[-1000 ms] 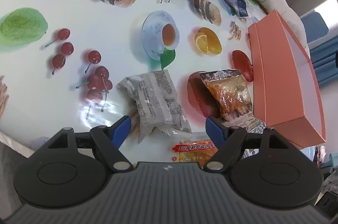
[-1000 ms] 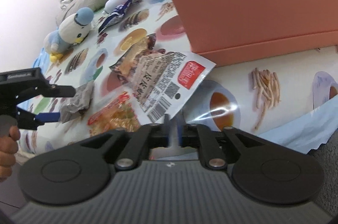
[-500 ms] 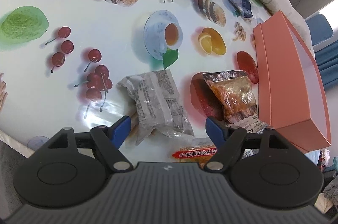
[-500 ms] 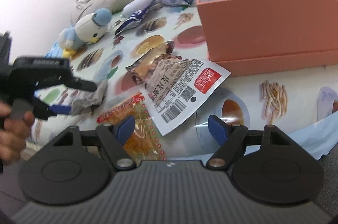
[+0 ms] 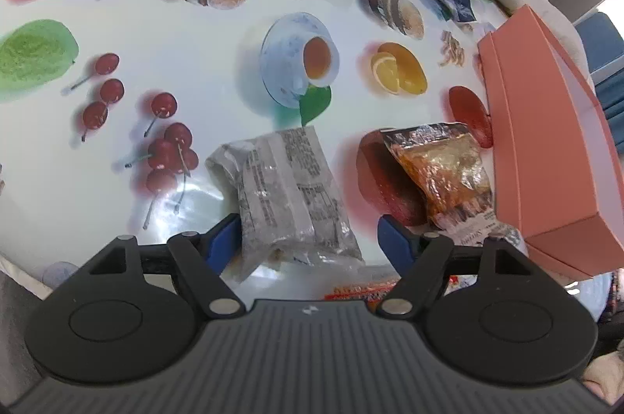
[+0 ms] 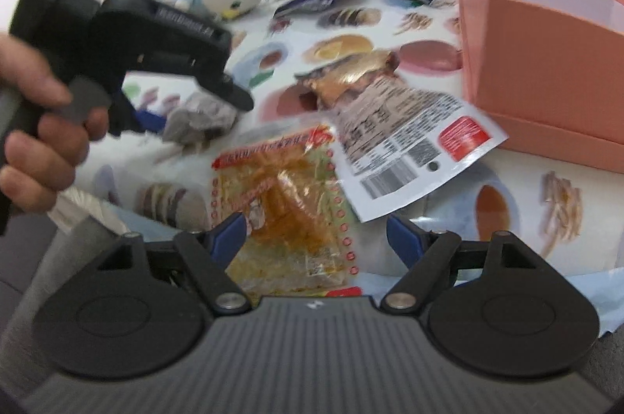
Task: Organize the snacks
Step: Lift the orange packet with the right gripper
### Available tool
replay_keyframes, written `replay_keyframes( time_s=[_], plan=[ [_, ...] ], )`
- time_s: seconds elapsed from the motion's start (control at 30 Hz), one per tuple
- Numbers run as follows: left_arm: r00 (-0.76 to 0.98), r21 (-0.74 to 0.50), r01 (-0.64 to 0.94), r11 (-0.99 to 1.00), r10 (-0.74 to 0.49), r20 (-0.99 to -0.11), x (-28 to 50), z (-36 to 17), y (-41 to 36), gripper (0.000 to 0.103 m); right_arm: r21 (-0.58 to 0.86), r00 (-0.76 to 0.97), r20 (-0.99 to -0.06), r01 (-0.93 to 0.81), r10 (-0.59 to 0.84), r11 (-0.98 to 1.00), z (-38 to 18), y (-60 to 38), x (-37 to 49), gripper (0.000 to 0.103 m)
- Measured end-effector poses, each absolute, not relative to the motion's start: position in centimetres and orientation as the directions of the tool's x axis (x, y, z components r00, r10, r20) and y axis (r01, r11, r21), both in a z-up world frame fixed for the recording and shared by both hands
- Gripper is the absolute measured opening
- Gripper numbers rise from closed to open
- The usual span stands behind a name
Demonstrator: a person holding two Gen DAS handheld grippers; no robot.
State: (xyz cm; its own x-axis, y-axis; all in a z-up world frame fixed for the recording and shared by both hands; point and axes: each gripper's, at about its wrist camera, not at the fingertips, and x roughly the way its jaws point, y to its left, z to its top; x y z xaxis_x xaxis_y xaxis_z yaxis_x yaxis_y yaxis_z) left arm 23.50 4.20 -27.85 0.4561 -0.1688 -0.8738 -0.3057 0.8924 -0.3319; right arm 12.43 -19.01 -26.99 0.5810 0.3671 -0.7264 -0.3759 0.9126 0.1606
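I see the printed tablecloth (image 5: 218,70) carrying the salmon box (image 5: 546,156) at 3 o'clock. My left gripper (image 5: 308,234) has its fingers spread around the grey snack packet (image 5: 288,195) at 6 o'clock. My right gripper (image 6: 316,234) is likewise spread, straddling the orange snack packet (image 6: 284,203), with the barcode packet (image 6: 409,144) at 1 o'clock

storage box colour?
Salmon-pink outside, pale whitish inside. The box shows best in the right wrist view.
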Motion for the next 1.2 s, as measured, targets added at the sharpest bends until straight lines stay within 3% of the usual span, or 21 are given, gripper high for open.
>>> replay_keyframes(
  time_s=[0.17, 0.23, 0.3, 0.37, 0.47, 0.6, 1.2],
  plan=[
    [0.461, -0.309, -0.307, 0.9, -0.143, -0.876, 23.9, -28.0, 4.1, 0.069, 0.095, 0.58, -0.737, -0.419, 0.347, 0.903, -28.0, -17.6, 12.2, 0.079],
    [0.459, -0.294, -0.306, 0.905, -0.13, -0.879, 24.0, -28.0, 4.1, 0.063, 0.041, 0.583, -0.743, -0.451, 0.329, 0.892, -28.3, -16.7, 11.9, 0.068],
    [0.461, -0.286, -0.295, 0.912, -0.126, -0.878, 24.0, -28.1, 4.1, 0.061, 0.006, 0.588, -0.744, -0.469, 0.317, 0.883, -28.6, -16.1, 11.6, 0.065],
    [0.464, -0.281, -0.285, 0.916, -0.125, -0.877, 24.0, -28.0, 4.0, 0.059, -0.002, 0.587, -0.742, -0.483, 0.323, 0.875, -28.6, -15.8, 11.4, 0.052],
    [0.467, -0.29, -0.286, 0.913, -0.131, -0.875, 23.8, -28.0, 4.2, 0.056, -0.008, 0.58, -0.745, -0.503, 0.33, 0.864, -28.5, -15.2, 11.2, 0.02],
    [0.469, -0.29, -0.294, 0.911, -0.127, -0.874, 23.1, -27.5, 4.7, 0.054, 0.005, 0.574, -0.744, -0.507, 0.342, 0.862, -27.8, -14.9, 11.2, 0.008],
    [0.576, -0.273, -0.252, 0.928, -0.083, -0.813, 17.8, -20.7, 5.6, 0.053, 0.12, 0.624, -0.695, -0.39, 0.358, 0.913, -21.6, -18.1, 10.4, 0.006]
  ],
)
